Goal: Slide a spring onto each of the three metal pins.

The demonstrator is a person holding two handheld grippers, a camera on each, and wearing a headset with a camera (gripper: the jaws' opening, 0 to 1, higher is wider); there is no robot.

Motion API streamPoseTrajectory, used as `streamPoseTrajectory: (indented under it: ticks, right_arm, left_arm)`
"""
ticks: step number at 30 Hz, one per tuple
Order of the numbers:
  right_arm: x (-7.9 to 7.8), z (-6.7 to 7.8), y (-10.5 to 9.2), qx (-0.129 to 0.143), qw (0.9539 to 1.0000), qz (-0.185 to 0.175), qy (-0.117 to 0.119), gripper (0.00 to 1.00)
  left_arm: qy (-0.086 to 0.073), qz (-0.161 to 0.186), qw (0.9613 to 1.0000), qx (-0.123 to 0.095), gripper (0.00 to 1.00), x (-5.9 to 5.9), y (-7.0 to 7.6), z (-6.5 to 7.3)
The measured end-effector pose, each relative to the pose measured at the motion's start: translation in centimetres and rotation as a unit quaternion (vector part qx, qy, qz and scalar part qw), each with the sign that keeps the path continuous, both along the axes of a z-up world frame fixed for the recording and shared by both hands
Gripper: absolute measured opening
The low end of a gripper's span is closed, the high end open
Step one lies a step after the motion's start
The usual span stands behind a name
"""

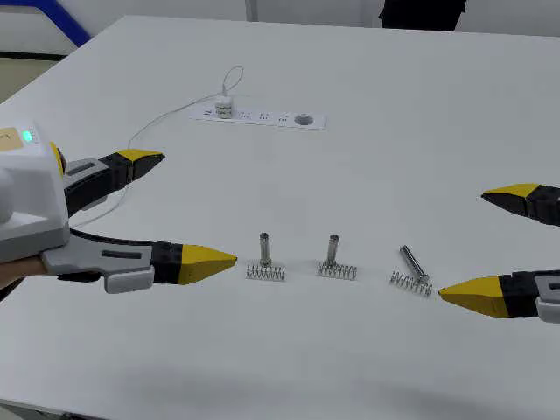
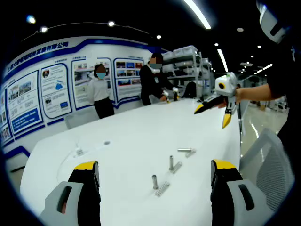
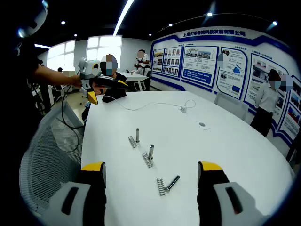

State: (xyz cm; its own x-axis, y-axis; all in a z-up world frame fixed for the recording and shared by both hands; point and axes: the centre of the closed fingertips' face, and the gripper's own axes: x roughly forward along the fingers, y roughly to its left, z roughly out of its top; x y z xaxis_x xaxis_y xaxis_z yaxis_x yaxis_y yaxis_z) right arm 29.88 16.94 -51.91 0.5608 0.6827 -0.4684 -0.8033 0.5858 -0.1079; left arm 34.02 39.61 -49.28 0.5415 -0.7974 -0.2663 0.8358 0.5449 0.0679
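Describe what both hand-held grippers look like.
The left hand-held gripper and right hand-held gripper match. Each has two long black jaws tapering to pointed yellow tips, mounted on light grey plastic bases with a dark slot.

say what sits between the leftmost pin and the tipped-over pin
The upright middle pin, a spring lying by its base; clearest in the head view.

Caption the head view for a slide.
Open left gripper and right gripper flank three pins, two upright, one lying, each beside a loose spring on the table.
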Motion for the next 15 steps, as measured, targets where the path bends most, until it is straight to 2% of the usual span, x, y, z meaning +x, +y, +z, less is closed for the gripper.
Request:
streamPoseTrajectory:
  ticks: [15]
  right_arm:
    - [-0.07, -0.14, -0.06, 0.000, 1.0000, -0.001, 0.001, 0.81]
  left_arm:
    - [0.005, -0.014, 0.9999, 0.006, 1.00, -0.47, -0.54, -0.25]
